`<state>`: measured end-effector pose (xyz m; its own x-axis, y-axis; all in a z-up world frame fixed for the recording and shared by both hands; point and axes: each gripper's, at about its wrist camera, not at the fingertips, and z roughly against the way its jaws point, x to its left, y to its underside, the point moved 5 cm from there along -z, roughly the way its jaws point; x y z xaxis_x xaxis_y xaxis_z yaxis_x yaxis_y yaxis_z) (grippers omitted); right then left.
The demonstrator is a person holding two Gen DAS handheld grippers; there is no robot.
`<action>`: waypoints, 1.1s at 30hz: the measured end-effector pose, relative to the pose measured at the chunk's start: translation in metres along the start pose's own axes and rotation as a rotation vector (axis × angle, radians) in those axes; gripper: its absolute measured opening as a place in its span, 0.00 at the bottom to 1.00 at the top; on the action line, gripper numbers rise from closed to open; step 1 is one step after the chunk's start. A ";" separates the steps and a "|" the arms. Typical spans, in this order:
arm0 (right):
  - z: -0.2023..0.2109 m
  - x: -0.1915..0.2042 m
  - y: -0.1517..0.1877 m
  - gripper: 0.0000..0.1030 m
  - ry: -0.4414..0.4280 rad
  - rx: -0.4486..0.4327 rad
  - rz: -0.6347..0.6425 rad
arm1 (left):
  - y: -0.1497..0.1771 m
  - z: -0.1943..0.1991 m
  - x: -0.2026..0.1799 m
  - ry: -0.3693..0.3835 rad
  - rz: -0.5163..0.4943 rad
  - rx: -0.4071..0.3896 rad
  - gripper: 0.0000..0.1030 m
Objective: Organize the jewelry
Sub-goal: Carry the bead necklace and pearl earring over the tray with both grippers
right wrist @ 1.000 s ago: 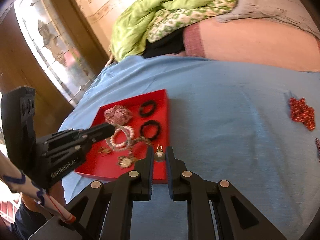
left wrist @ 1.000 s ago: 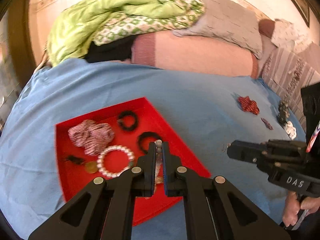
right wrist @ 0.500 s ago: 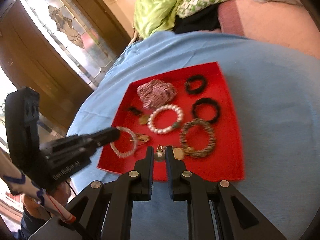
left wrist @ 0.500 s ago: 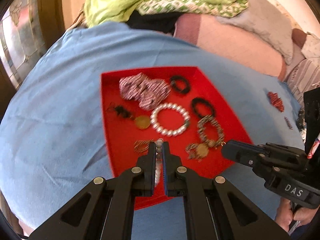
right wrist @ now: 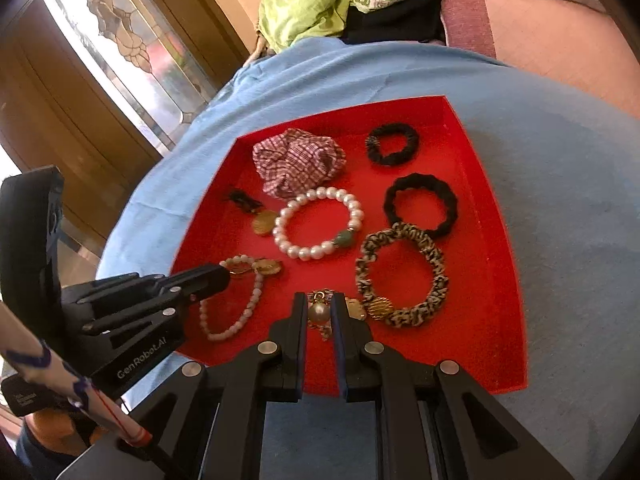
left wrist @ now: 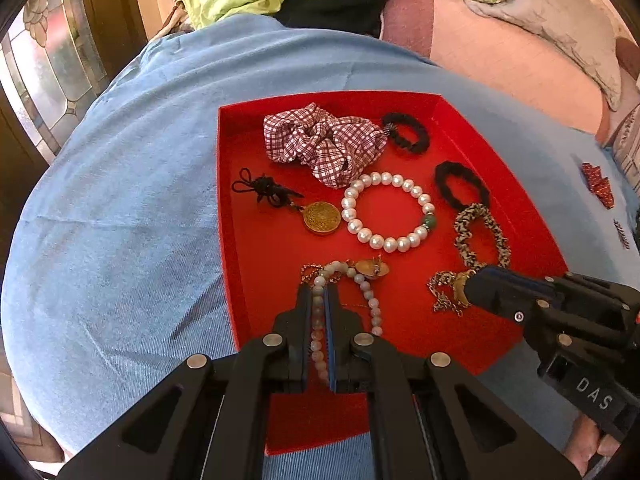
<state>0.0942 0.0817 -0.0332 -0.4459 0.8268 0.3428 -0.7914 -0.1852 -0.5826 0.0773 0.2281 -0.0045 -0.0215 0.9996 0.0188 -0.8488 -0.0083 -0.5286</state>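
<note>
You are at the set-down step: your left gripper [left wrist: 319, 300] clamps a pale bead bracelet [left wrist: 362, 284] and your right gripper [right wrist: 319, 312] pinches a pearl pendant [right wrist: 319, 313] over the red tray's [right wrist: 496, 272] near edge, so next lower both and release.

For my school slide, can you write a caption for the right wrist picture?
Right gripper pinches a pearl pendant over the red tray of bracelets.
</note>
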 end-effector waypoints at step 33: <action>0.001 0.005 0.006 0.13 -0.074 0.024 -0.008 | -0.002 -0.001 0.000 -0.040 0.001 0.001 0.14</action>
<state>0.0866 0.0843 -0.0348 -0.4686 0.7869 0.4015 -0.8043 -0.1920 -0.5624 0.0795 0.2280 -0.0045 -0.0440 0.9977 0.0522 -0.8493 -0.0098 -0.5279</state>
